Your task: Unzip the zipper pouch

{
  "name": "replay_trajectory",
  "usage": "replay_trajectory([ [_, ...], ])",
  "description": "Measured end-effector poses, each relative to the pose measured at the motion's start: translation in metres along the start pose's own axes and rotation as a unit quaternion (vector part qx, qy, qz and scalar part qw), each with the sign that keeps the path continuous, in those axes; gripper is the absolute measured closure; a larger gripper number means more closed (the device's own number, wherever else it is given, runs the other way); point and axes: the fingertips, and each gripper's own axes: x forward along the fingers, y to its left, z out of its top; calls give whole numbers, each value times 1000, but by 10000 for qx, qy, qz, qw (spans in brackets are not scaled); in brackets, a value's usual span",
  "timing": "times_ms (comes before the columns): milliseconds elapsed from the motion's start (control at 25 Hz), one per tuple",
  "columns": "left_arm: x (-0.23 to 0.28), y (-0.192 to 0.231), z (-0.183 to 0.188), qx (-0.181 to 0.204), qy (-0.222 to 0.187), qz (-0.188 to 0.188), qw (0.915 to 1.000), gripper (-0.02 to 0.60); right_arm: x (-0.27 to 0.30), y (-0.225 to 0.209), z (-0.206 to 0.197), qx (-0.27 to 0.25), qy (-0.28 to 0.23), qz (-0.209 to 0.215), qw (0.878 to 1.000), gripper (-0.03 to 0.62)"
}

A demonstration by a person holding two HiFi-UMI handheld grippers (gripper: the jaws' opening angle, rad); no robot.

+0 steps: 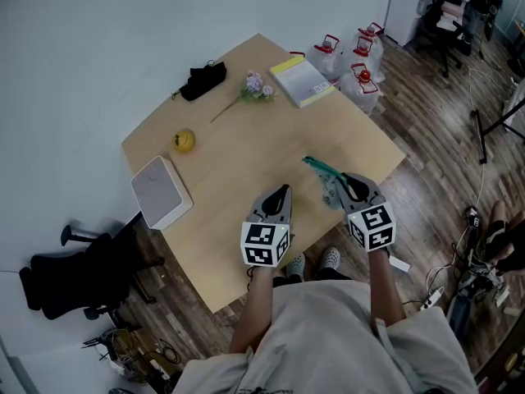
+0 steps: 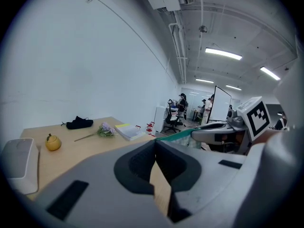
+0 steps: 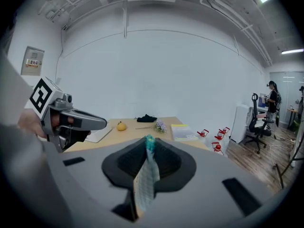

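Holding the pouch [image 3: 145, 177] tight in the right claw [image 3: 148, 140], open the clenched, empty left claw [image 2: 155, 144] to pinch its zipper [image 1: 316, 165].

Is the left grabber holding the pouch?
No, the left gripper is shut with nothing between its jaws, and the pouch is pinched in the right gripper.

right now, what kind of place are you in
Most likely an open-plan office or lab: a wooden table on wood flooring, a black office chair beside it, and, farther back in the left gripper view, ceiling strip lights and what looks like a whiteboard.
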Motion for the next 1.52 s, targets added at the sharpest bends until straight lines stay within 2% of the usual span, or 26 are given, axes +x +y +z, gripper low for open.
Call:
replay_trajectory([
  [560,0,4,0,-92,-30,37,9999,560,0,1,7,-86,-34,82,9999,534],
  [1520,-9,5,-1,6,-53,56,10000,558,-8,11,9,-235,-154,166,9995,537],
])
